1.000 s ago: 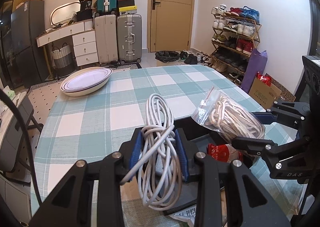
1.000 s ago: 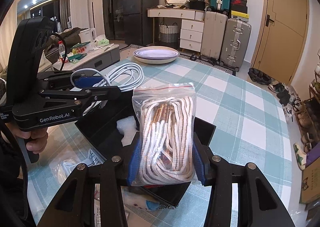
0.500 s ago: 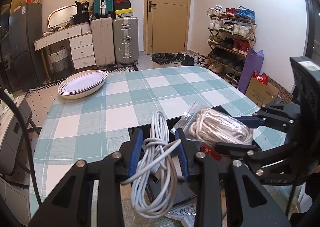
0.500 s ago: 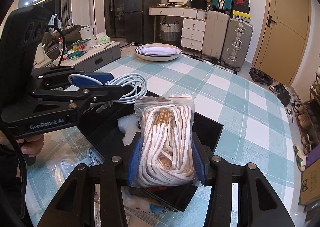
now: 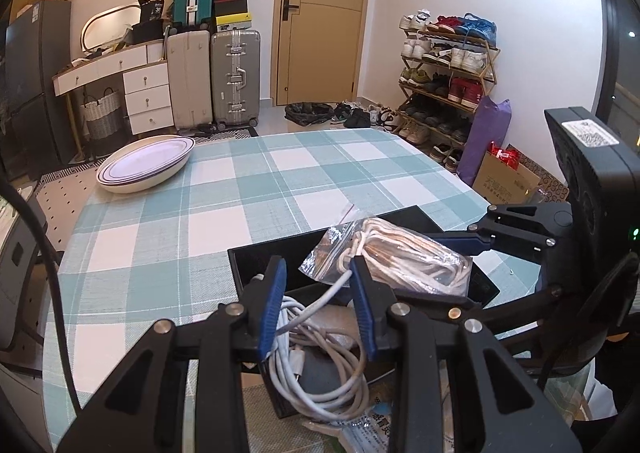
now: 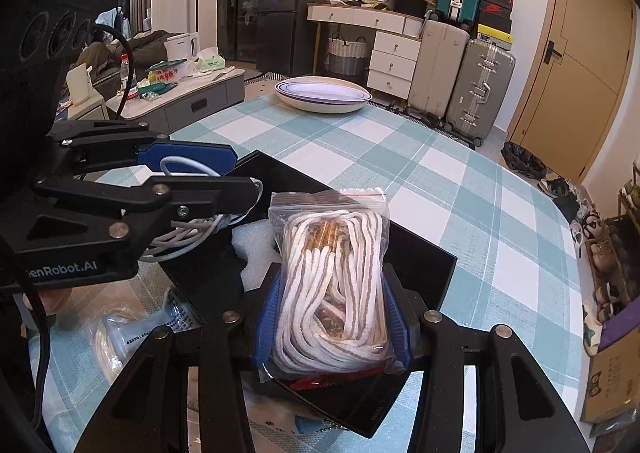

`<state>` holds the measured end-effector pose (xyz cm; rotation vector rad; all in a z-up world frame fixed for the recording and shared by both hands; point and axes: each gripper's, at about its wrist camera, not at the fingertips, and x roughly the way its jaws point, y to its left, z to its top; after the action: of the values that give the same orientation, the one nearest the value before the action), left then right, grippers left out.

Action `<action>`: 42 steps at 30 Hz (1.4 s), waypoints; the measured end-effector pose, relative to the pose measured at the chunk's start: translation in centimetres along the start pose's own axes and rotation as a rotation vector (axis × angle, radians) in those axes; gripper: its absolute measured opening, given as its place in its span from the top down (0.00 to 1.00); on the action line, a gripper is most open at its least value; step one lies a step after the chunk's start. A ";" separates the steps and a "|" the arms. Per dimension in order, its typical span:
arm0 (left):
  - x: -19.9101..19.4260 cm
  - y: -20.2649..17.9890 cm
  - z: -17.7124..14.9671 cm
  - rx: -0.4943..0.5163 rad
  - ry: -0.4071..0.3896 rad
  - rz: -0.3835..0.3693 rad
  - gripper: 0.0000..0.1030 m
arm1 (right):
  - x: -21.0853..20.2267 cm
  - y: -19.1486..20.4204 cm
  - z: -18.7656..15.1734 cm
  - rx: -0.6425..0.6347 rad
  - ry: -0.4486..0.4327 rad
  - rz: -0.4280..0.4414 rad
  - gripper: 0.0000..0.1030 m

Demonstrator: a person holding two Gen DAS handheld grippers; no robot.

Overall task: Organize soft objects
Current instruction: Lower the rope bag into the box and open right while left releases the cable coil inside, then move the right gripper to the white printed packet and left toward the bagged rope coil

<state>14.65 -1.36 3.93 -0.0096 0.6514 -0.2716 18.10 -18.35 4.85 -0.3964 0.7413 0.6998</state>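
Observation:
A bundle of white cable (image 5: 320, 353) hangs from my left gripper (image 5: 318, 269), which is shut on a few strands, and sags into the open black box (image 5: 256, 257). The right wrist view shows that same left gripper (image 6: 244, 173) from the side, a loop of cable (image 6: 188, 233) pinched in it above the box's (image 6: 420, 253) left corner. My right gripper (image 6: 334, 285) is shut on a clear zip bag of white and brown rope (image 6: 332, 273), held just over the box. In the left wrist view the bag (image 5: 400, 253) and the right gripper (image 5: 420, 265) sit close to the right.
White foam (image 6: 248, 249) and a red packet (image 6: 332, 379) lie in the box. Plastic packets (image 6: 132, 333) lie on the checked tablecloth near the front edge. Stacked oval plates (image 5: 144, 169) stand at the far left. Suitcases, drawers and a shoe rack are beyond the table.
Both grippers have sunk toward the black box. The cable, earlier standing up above the left pads, now droops into the box, and the rope bag sits lower over it.

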 end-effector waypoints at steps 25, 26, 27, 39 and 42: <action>-5.7 0.4 -2.4 -0.018 -0.039 0.082 0.00 | -7.9 -1.1 -4.4 0.262 -0.125 0.012 0.00; -5.8 0.4 -2.6 -0.019 -0.037 0.084 0.00 | -7.9 -0.9 -4.6 0.266 -0.122 0.016 0.00; -5.9 0.3 -2.7 -0.020 -0.036 0.086 0.00 | -8.0 -0.8 -4.7 0.270 -0.117 0.021 0.00; -6.6 -0.8 -5.1 0.005 0.012 0.092 0.00 | -7.4 1.2 -7.0 0.275 -0.020 0.045 0.00; -6.5 -1.0 -5.7 0.016 0.030 0.092 0.00 | -7.1 1.6 -7.7 0.273 0.004 0.048 0.00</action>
<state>6.04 -0.22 3.34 0.0402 0.6780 -0.1885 9.53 -24.54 4.65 -0.1314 0.8394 0.6325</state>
